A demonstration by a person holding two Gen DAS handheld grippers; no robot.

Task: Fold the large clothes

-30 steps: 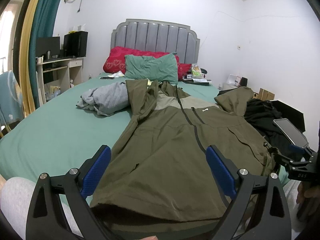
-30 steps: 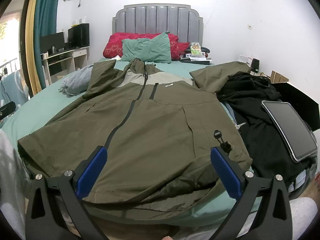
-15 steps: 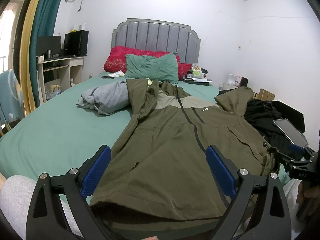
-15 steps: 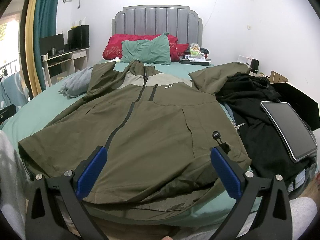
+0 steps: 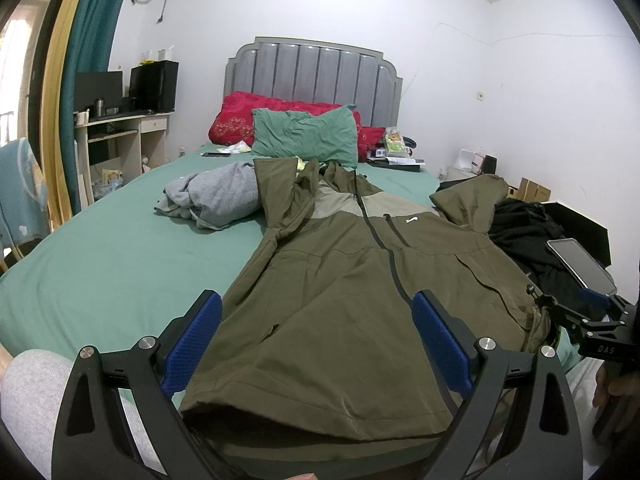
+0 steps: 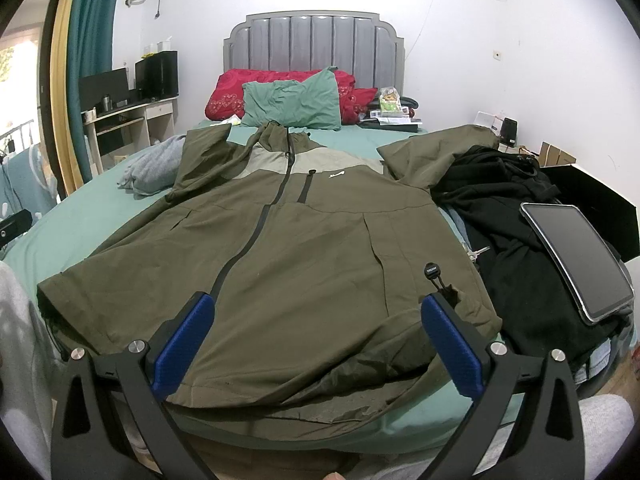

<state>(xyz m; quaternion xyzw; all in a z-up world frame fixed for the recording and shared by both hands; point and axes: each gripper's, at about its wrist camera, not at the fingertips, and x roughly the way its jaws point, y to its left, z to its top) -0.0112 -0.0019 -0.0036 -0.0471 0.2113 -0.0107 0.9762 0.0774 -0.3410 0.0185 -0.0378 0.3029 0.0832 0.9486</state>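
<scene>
An olive green zip jacket lies spread face up on the green bed, hem toward me, hood toward the headboard. It also shows in the right wrist view. Both sleeves lie stretched toward the head of the bed. My left gripper is open and empty, over the hem's left part. My right gripper is open and empty, over the hem's right part, next to a black cord toggle. The right gripper also shows at the right edge of the left wrist view.
A crumpled grey garment lies left of the jacket. A black clothes pile with a tablet on it lies to the right. Green and red pillows are at the headboard. A desk stands at far left.
Both views have shifted very slightly; the jacket and both open grippers stay as they were.
</scene>
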